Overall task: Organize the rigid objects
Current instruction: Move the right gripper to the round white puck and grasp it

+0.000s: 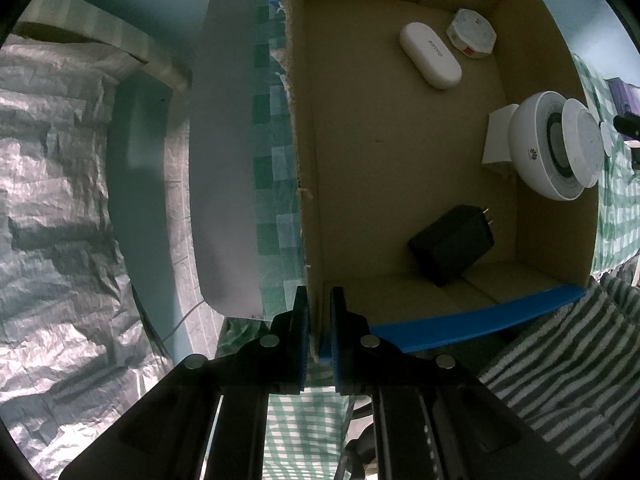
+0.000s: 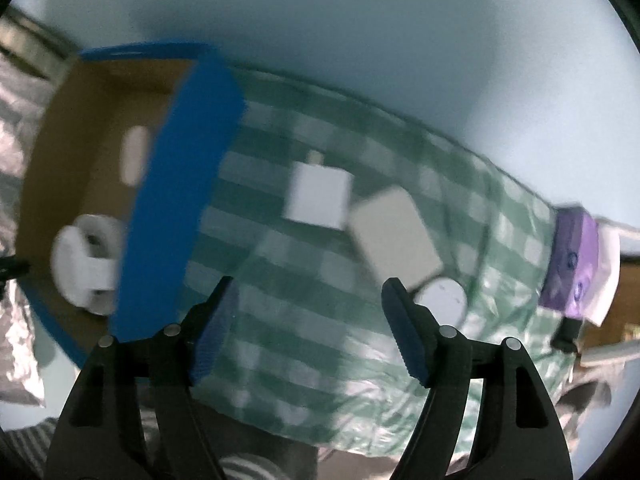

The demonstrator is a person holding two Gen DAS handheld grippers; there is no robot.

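Observation:
My left gripper is shut on the near corner wall of a blue-sided cardboard box. Inside lie a white oval case, a white octagonal pack, a white round speaker, a small white box and a black power adapter. My right gripper is open and empty above the green checked cloth, right of the box. Ahead of it lie a white charger cube, a grey-white flat block and a small white round item. The right view is blurred.
A purple box with a white piece beside it sits at the cloth's far right. Crinkled silver sheeting and a grey flap lie left of the cardboard box. A striped towel lies at the near right.

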